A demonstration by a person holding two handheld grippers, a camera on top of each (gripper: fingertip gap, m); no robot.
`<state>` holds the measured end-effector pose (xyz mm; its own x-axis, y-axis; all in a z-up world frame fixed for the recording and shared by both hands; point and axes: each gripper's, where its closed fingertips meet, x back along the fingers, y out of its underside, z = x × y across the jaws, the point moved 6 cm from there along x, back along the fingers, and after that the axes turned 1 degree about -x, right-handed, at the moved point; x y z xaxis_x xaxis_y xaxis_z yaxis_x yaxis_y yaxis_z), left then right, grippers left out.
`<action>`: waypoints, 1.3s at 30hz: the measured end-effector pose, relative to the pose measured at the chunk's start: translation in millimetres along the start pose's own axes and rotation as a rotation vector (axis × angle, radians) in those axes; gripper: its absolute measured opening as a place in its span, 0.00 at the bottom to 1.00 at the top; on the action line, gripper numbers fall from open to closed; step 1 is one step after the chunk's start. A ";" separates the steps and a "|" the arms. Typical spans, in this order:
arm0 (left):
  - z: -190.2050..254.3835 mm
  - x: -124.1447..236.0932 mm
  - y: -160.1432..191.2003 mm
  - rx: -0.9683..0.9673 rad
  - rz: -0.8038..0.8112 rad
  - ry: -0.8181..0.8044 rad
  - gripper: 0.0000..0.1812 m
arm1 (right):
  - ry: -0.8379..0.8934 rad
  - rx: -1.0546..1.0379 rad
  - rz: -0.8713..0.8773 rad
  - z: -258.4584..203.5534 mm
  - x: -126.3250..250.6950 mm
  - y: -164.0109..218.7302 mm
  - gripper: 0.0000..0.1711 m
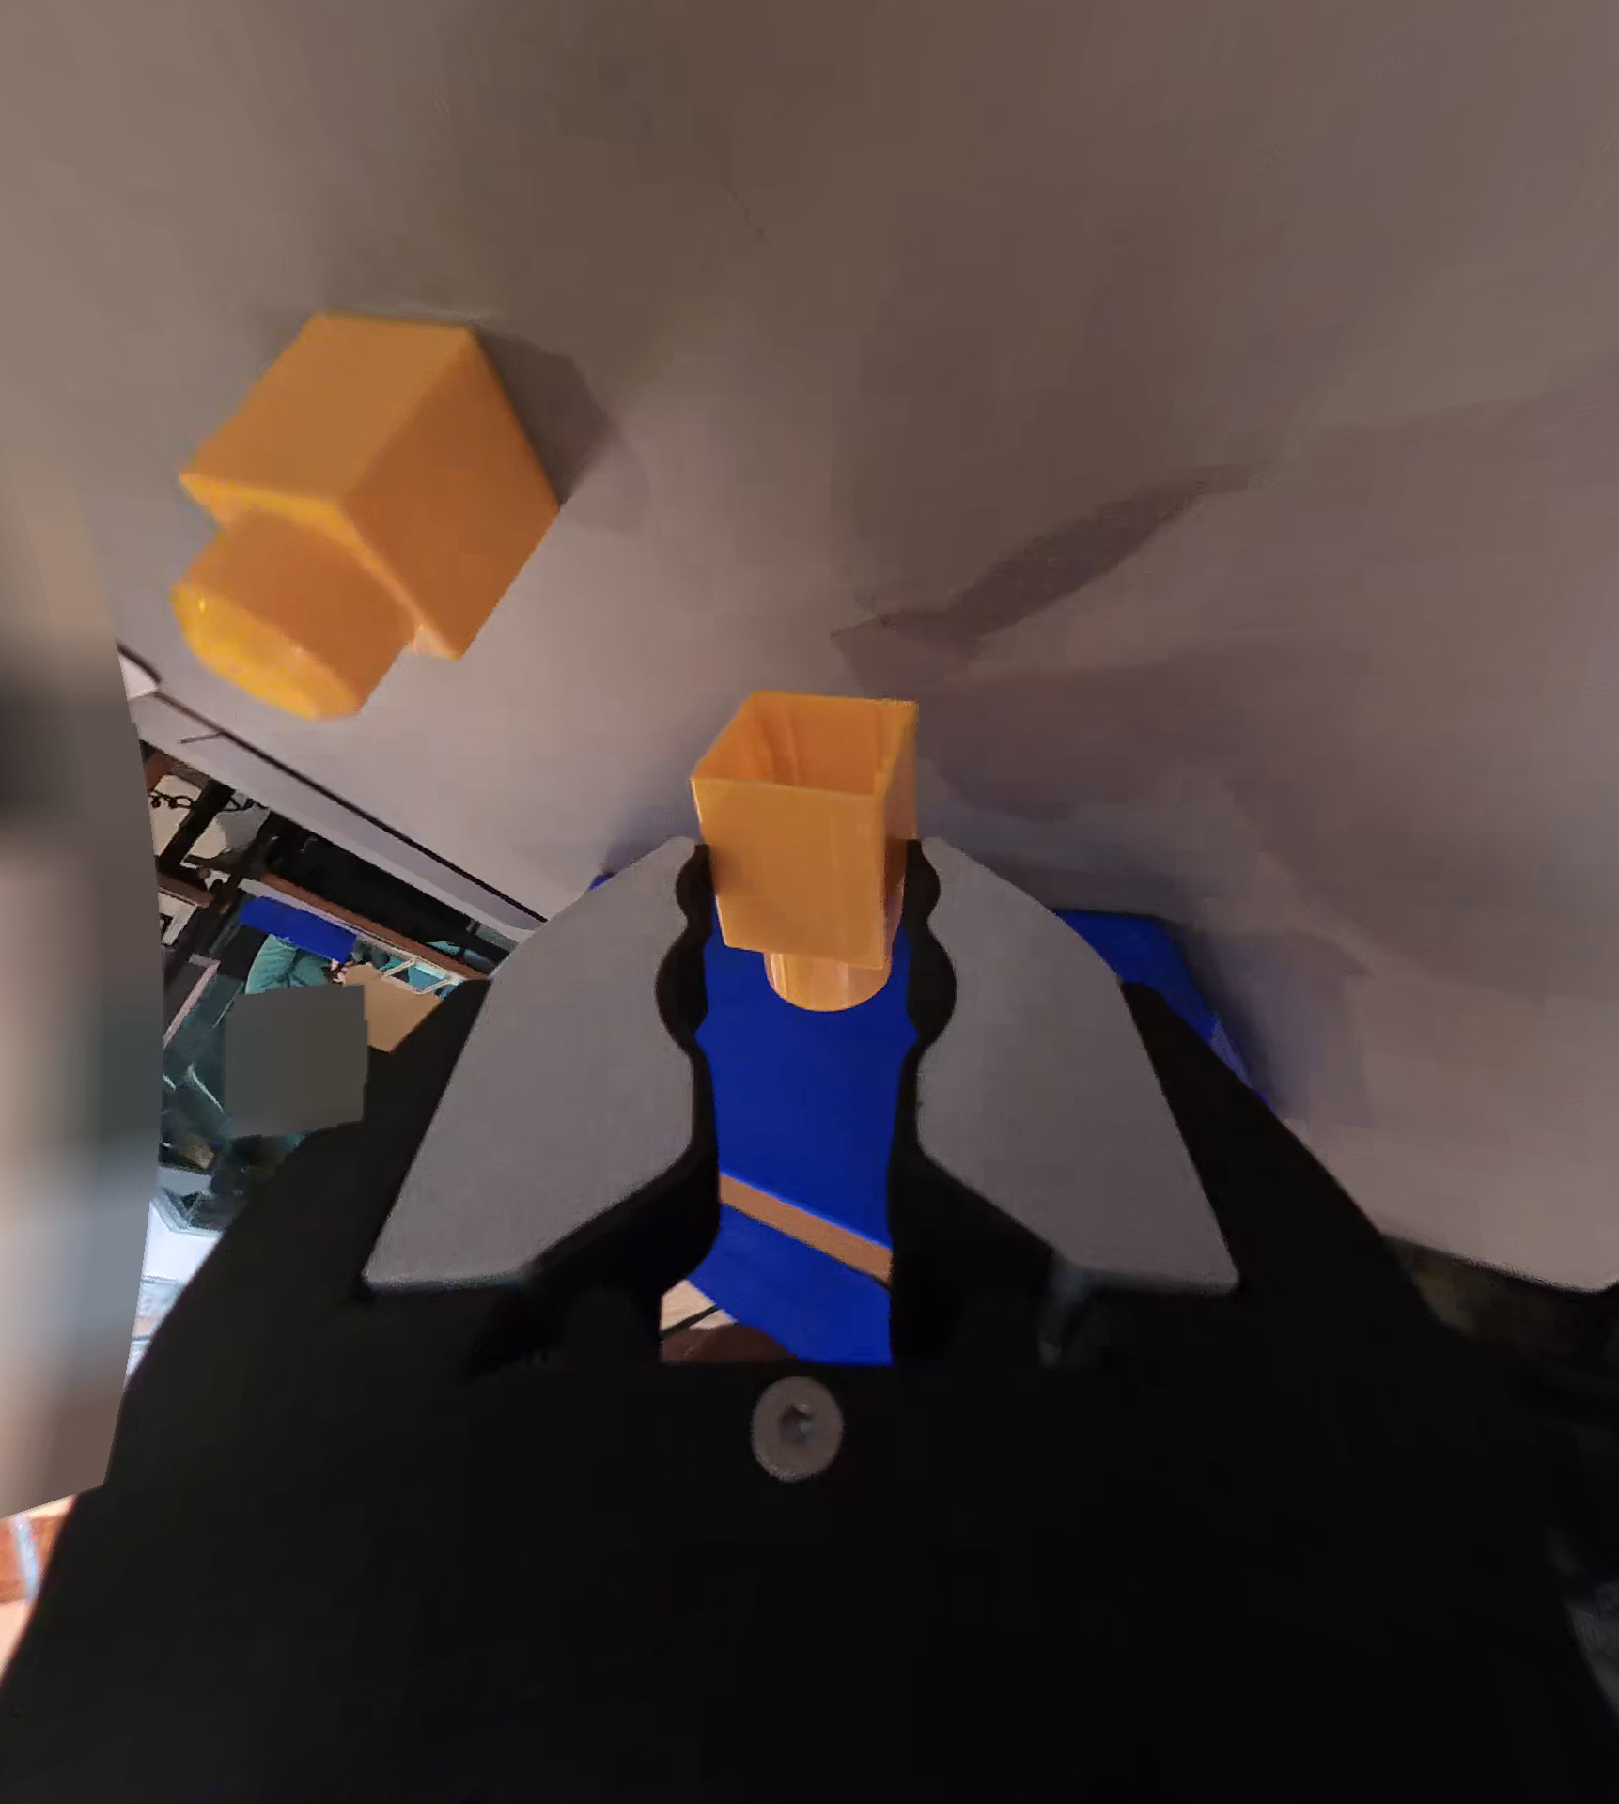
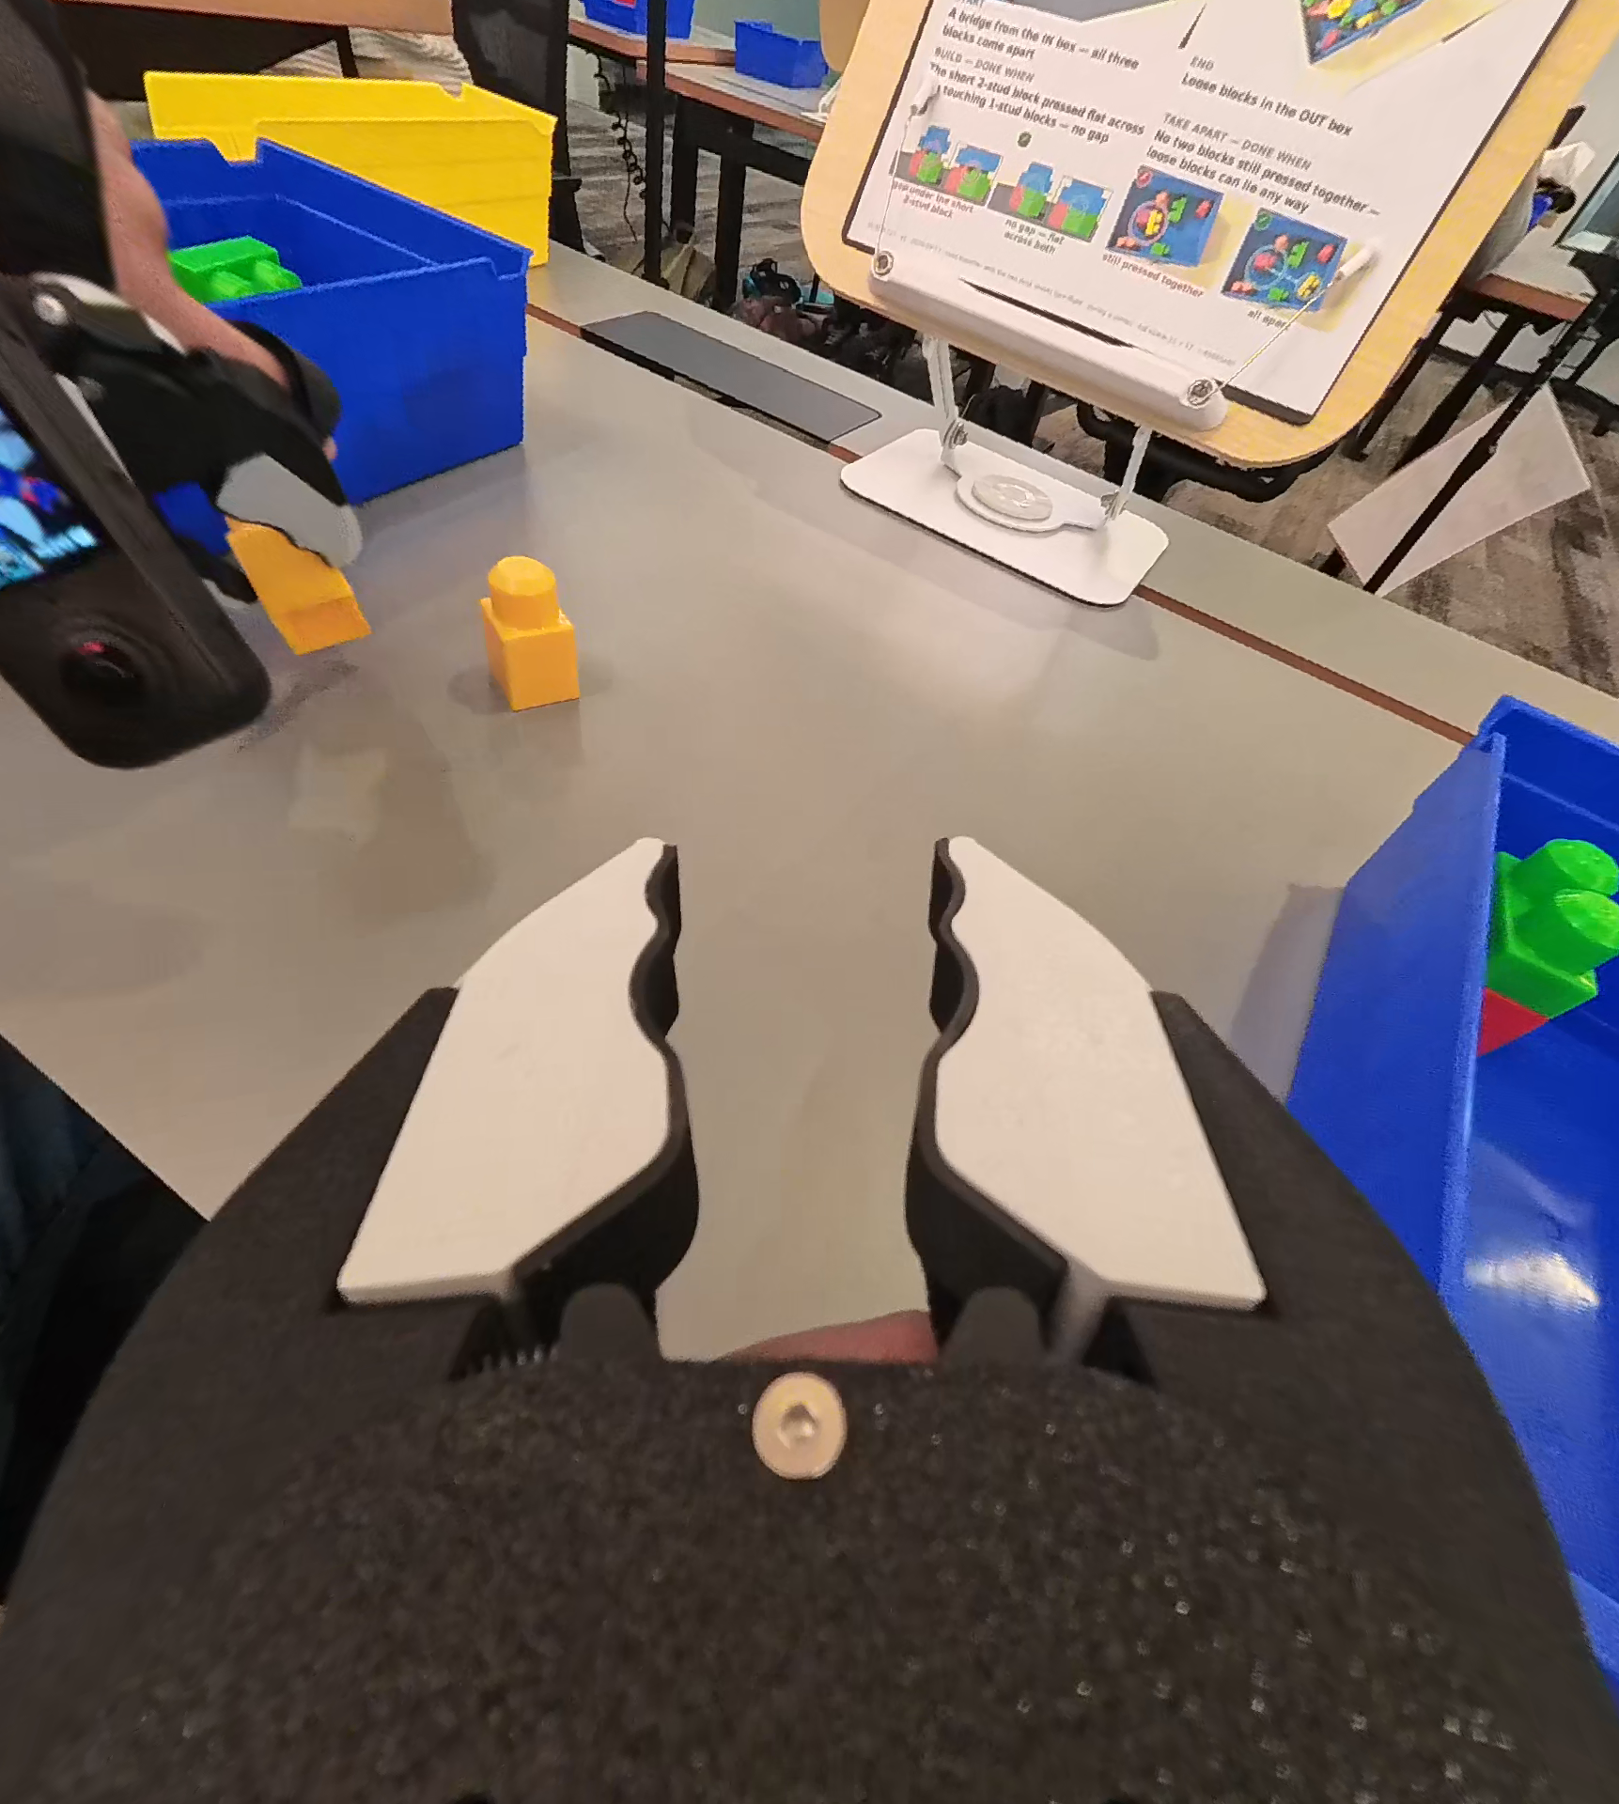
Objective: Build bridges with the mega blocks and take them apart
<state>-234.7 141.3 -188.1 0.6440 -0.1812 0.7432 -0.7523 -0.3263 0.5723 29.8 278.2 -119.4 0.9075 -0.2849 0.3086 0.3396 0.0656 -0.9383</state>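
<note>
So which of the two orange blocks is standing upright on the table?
The free orange block near the table's middle, stud pointing up, untouched. The other orange block is tilted, clamped in the left gripper beside the blue bin.

You are looking at matt orange plastic blocks, the standing one (image 2: 529,639) showing fine printed layer lines, resting on a smooth grey desk (image 2: 786,683) that is giving off a soft sheen. Your right hand-held gripper (image 2: 805,869) is showing smooth matt grey fingers (image 2: 532,1074) on a rough, grainy black body, while the blue plastic bin (image 2: 1430,1025) is shining glossy inside.
</note>
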 end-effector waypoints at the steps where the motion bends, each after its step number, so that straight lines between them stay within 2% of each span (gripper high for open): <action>1: -2.4 -2.3 -1.9 -0.032 -0.018 0.013 0.21 | 0.002 0.000 0.003 0.9 0.8 -0.4 0.29; 9: -21.0 -6.2 -22.4 -0.081 0.010 0.150 0.21 | 0.014 -0.008 0.012 7.1 5.0 -2.0 0.29; 14: -25.9 -3.3 -31.0 -0.059 0.073 0.143 0.21 | 0.020 -0.015 0.015 10.8 6.6 -1.9 0.29; 23: -18.3 -6.0 -21.8 0.001 0.112 0.154 0.21 | 0.016 -0.010 0.012 8.4 5.7 -2.1 0.29; 27: -14.6 0.6 -18.0 0.074 0.191 0.180 0.27 | 0.013 -0.010 0.009 7.4 5.2 -1.7 0.29; 30: -12.6 13.9 -7.5 0.222 0.309 0.187 0.29 | 0.010 -0.017 0.012 7.7 5.2 -1.8 0.29; 34: -12.8 44.5 18.4 0.576 0.551 0.116 0.27 | -0.008 -0.017 -0.001 5.7 1.4 1.3 0.29; 37: 0.1 69.0 43.1 0.856 0.720 0.034 0.27 | -0.035 -0.025 -0.022 2.9 -4.0 6.8 0.29; 39: 12.9 79.6 57.0 1.073 0.814 -0.029 0.24 | -0.056 -0.040 -0.035 1.6 -7.6 9.9 0.29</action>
<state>-224.6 96.4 -100.8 0.0824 -0.6846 0.7242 -0.4492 -0.6742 -0.5862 26.7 282.5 -130.8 0.9081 -0.2324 0.3483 0.3621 0.0180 -0.9320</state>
